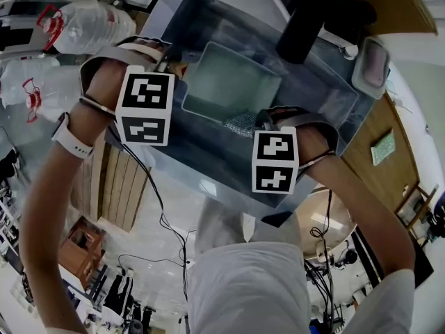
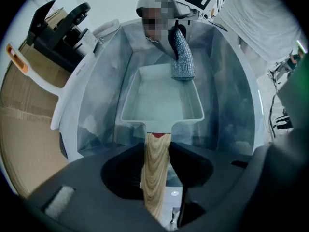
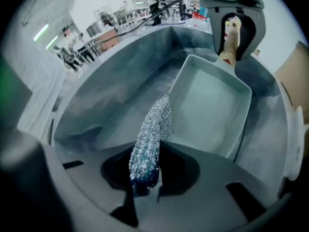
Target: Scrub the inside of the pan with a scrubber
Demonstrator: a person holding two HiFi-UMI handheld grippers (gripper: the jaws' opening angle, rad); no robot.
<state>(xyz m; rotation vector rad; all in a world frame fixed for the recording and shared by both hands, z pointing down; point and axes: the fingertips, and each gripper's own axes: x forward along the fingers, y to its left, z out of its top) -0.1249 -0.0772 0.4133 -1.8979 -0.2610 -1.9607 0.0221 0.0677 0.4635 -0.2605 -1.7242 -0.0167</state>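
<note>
Step in hand, as I judged it: getting the scrubber [image 3: 152,134] onto the pan [image 3: 212,105]; scrubbing proper looked barely begun. The pan sat low inside the sink [image 3: 111,81], handle [image 2: 155,173] toward 6 o'clock in the L gripper view.

L gripper [image 2: 157,158] was clamped on the handle, both jaws against its sides, pointing down. R gripper [image 3: 145,173] was pinched on one end of the scrubber; the free end stuck out toward 1 o'clock in its own view & met the pan's near rim at a corner. In the head view that spot was the pan's 5 o'clock corner; in the L gripper view, 1 o'clock on the far rim. Couldn't tell if the tip was on the rim or just inside it.

Next move prob. calls for: R dropping the tip onto the pan floor, pressing so the pad bends flat, then stroking across floor & walls. L needs a firm hold, else the pan slides or twists about the handle.

Materials/shapes:
- Pan: rectangular, straight raised walls, rounded corners, pale matte inside, looked clean & dry.
- Handle: light wood, strong grain, red patch where it joins the pan.
- Scrubber: long, flattish, glittery mesh, soft enough to flex.
- Sink: brushed steel, cloudy smears on the walls.
</note>
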